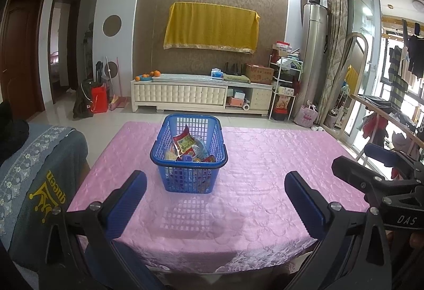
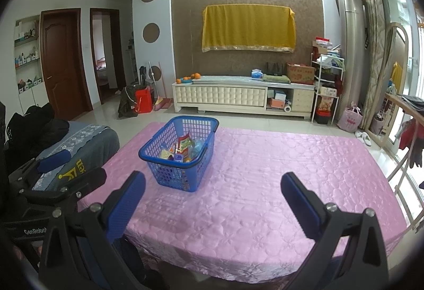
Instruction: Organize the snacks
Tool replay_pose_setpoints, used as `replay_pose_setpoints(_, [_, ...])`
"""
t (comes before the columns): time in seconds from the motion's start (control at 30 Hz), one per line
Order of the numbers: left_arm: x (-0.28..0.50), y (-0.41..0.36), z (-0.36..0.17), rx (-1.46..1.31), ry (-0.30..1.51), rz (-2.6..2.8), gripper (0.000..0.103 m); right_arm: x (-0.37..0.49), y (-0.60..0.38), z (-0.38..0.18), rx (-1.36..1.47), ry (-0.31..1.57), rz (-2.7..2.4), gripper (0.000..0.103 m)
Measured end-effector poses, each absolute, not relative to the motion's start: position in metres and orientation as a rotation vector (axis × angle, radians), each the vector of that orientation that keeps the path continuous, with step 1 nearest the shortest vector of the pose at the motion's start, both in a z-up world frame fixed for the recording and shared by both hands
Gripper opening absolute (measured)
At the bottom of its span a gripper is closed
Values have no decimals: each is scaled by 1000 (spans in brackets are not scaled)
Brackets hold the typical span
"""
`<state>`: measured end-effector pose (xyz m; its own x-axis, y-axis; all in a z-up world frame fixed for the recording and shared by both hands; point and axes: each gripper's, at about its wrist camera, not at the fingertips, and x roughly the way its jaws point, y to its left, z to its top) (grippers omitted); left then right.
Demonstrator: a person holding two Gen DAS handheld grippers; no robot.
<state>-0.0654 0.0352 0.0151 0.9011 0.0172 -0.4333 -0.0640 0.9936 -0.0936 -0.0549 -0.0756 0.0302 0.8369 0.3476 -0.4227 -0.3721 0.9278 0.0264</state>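
Both the left gripper (image 1: 216, 193) and right gripper (image 2: 213, 193) hung released, fingers spread. The light blue basket (image 1: 188, 157) of snack packets (image 1: 186, 148) risked sliding or tipping on the slick pink worktop (image 1: 265, 170) if nudged.

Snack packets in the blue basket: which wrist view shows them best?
The left wrist view: the blue basket sits centred ahead, its snack packets seen over the near rim. In the right wrist view the basket is off to the left, and its packets look smaller.
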Motion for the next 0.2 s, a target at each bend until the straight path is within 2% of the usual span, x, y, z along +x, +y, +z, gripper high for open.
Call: replay_pose_setpoints(0.2, [-67,37,14,-114,447,39,103,-53,-79,30,-47,445,393,103])
